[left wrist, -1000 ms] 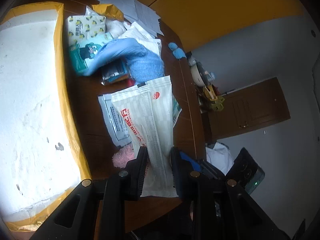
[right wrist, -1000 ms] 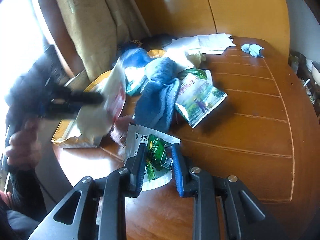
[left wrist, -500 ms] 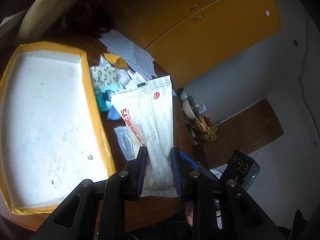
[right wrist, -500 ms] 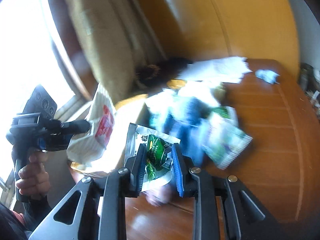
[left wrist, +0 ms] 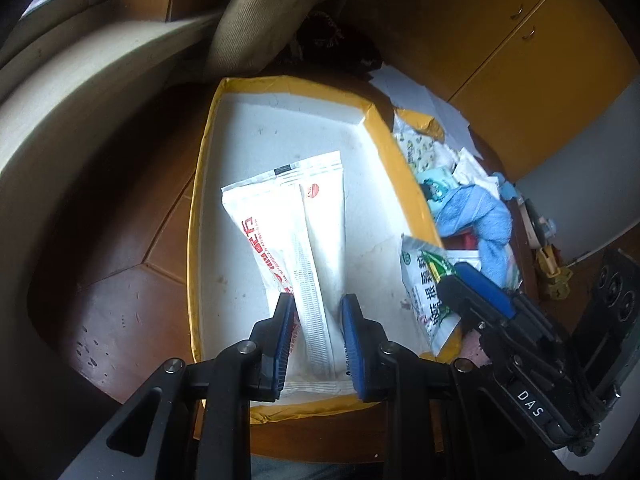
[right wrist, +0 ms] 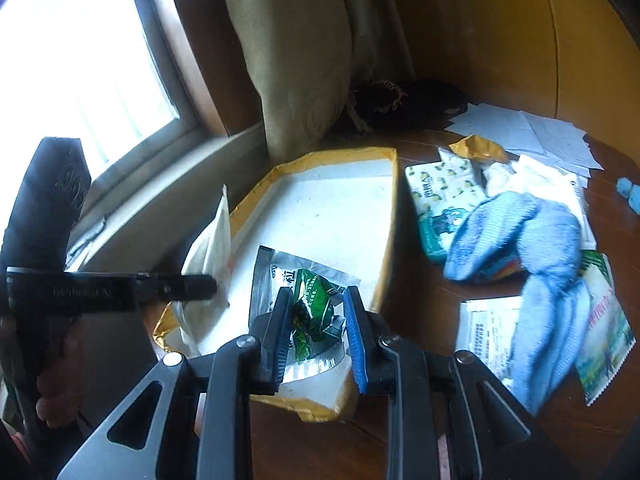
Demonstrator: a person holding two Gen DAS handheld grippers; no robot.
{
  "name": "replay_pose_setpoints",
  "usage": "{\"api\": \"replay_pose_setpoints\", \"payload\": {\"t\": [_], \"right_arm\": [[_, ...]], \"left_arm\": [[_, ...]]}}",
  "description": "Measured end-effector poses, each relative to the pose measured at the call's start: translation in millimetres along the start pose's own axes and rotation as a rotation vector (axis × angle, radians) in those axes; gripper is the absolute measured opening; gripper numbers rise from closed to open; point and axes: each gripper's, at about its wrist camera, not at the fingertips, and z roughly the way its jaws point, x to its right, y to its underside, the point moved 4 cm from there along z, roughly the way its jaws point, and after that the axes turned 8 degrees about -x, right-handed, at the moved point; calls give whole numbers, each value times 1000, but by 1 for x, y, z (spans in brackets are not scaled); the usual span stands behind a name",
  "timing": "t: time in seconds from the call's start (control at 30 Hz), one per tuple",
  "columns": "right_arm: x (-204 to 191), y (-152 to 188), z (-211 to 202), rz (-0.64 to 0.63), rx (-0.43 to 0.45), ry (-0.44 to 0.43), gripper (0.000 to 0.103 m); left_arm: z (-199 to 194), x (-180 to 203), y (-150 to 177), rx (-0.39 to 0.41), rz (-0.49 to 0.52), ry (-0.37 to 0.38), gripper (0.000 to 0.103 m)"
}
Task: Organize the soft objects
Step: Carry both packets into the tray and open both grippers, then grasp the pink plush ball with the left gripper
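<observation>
White foam lines the tray (left wrist: 384, 168), which has a yellow rim and stands on the brown wooden surface (right wrist: 500, 412) near the window (right wrist: 72, 60). The left gripper (left wrist: 316, 320) is clamped on a long white packet (left wrist: 292, 232) with red print; the packet is held over the tray floor, and I cannot tell if its far end touches the foam. In the right wrist view the same packet (right wrist: 212, 248) hangs upright at the tray's left rim, and the left gripper (right wrist: 200, 282) holds it from the side.

The right gripper (right wrist: 318, 320) is clamped on a silver and green pouch (right wrist: 304, 300), which is above the near part of the tray. In the left wrist view this pouch (left wrist: 424, 280) is at the tray's right rim, with the right gripper (left wrist: 452, 280) on it.

To the right of the tray, on the surface, lies a heap of soft things: a blue towel (right wrist: 536, 232), a tissue pack (right wrist: 444, 188) with a lemon pattern, a white sachet (right wrist: 488, 328) partly under the towel, and a green snack bag (right wrist: 604, 328) at the edge. White papers (right wrist: 528, 132) lie further back. A beige curtain (right wrist: 296, 52) hangs behind the tray.
</observation>
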Motion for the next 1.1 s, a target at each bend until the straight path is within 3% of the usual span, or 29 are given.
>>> {"api": "replay_pose_setpoints", "payload": {"t": [0.2, 0.37, 0.43, 0.5, 0.63, 0.77, 0.8, 0.83, 0.87, 1.1], "right_arm": [[-27, 1, 20, -101, -17, 103, 25], [-33, 11, 37, -136, -78, 133, 25], [-32, 14, 44, -131, -103, 127, 26], [-31, 15, 47, -122, -116, 118, 27], [-31, 17, 46, -113, -122, 99, 35], [-28, 12, 33, -81, -88, 15, 56], [-26, 10, 28, -65, -65, -8, 66], [-23, 9, 20, -48, -38, -36, 70], [-21, 8, 14, -38, -19, -59, 70], [3, 8, -37, 9, 112, -203, 76]], "left_arm": [[12, -4, 0, -26, 14, -51, 25], [12, 1, -2, -35, 38, -74, 27], [11, -2, -2, -32, 35, -67, 30], [14, -5, -3, -28, 16, -64, 46], [18, -8, -1, -16, 14, -38, 55], [9, -14, -6, 44, -36, 98, 62], [5, -15, -8, 65, -58, 123, 70], [0, -17, -9, 96, -77, 133, 74], [-4, -18, -10, 121, -91, 131, 80], [-31, 6, -10, 251, -57, 176, 80]]}}
